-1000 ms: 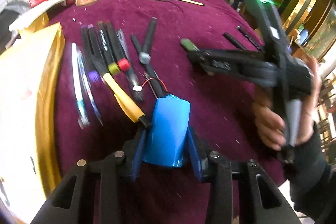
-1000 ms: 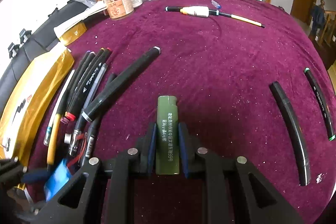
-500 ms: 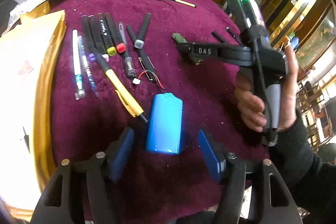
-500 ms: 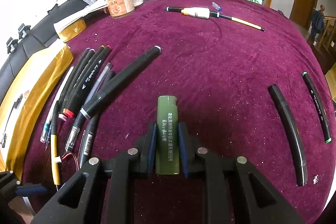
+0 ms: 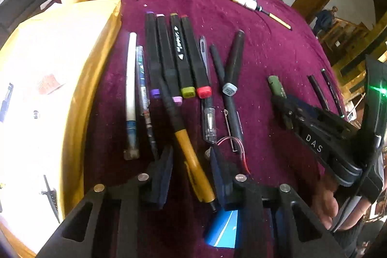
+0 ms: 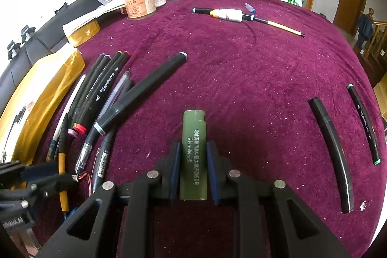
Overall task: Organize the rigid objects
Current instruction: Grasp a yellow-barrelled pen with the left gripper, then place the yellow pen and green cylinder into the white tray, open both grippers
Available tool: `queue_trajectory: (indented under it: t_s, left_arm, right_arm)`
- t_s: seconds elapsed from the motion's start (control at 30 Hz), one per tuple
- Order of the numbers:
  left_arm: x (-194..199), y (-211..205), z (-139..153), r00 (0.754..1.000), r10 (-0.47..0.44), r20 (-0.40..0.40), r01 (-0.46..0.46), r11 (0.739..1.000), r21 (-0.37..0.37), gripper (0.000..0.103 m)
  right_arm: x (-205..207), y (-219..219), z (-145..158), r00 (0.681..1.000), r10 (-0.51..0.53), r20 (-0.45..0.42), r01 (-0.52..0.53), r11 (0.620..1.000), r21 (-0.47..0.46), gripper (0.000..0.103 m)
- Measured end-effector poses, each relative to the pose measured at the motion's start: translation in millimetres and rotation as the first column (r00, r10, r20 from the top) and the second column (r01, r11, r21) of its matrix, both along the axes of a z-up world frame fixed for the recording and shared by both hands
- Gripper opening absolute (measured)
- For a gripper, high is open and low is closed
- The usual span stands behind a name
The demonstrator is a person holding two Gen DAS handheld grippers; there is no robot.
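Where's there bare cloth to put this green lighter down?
Free: the wide stretch of cloth ahead of the green lighter, between the grey-capped marker and the two lone black markers, up to the white-handled tool. Crowded: the pen row by the gold box.

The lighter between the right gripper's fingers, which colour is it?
The lighter is olive green with pale printed characters along its side; the right wrist view shows it best.

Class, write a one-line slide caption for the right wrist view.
Right gripper clamps a green lighter above the purple tablecloth, pens and markers grouped at left.
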State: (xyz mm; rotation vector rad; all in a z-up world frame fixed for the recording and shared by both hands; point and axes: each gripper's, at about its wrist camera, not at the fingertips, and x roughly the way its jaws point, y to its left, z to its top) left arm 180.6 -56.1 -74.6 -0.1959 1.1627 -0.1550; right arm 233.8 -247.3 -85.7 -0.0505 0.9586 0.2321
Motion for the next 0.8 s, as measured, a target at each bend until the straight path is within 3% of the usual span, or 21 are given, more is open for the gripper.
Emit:
queue_trajectory:
  t_s: [0.1,0.13,0.2,0.3,0.4,0.57,0.67,0.8]
  left_arm:
    - [-2.3,-10.4,-2.0,0.995,-0.039,0.093,0.03,0.995,0.097,0.031]
    - [-4.8,-11.4,-1.7,0.994,-0.044,0.105,0.031,0.992,0.124,0.018]
    - [-8.7,-10.5,-2.9,0.991,-0.048,0.126,0.027,0.987,0.161,0.013]
    - [-15.6,0.7,-0.6,0.989,-0.028,0.147,0.018,0.997,0.072,0.01]
    - [-23.0,16.4,7.0,0.988,-0.003,0.157,0.016,0.997,-0.081,0.006]
    - [-41.7,38.8,29.7,0.981,0.059,0.186,-0.014,0.972,-0.233,0.006]
    - [-54.6,56.5,42.9,0.976,0.093,0.196,-0.028,0.951,-0.309,0.006]
    - [-71.9,90.0,57.6,0.97,0.15,0.192,-0.066,0.92,-0.385,0.006]
  right_arm:
    - [0.3,0.1,-0.2,1.0,0.0,0.0,0.0,1.0,-0.001,0.022]
    - [0.1,0.2,-0.1,1.0,0.001,0.001,-0.001,1.0,-0.003,0.022]
    - [-0.1,0.2,-0.2,1.0,0.001,0.001,-0.001,1.0,-0.003,0.022]
    - [-0.6,0.3,-0.4,1.0,0.0,0.001,0.0,1.0,-0.002,0.022]
    - [-0.3,0.4,-0.6,1.0,0.001,0.004,-0.001,1.0,-0.006,0.022]
    - [0.1,-0.2,-0.4,1.0,-0.002,0.004,0.002,1.0,0.005,0.02]
    - [-0.2,-3.3,1.9,1.0,0.008,0.007,-0.008,0.998,0.06,0.02]
    - [-14.3,0.9,20.4,0.992,0.068,0.109,-0.081,0.989,0.127,0.02]
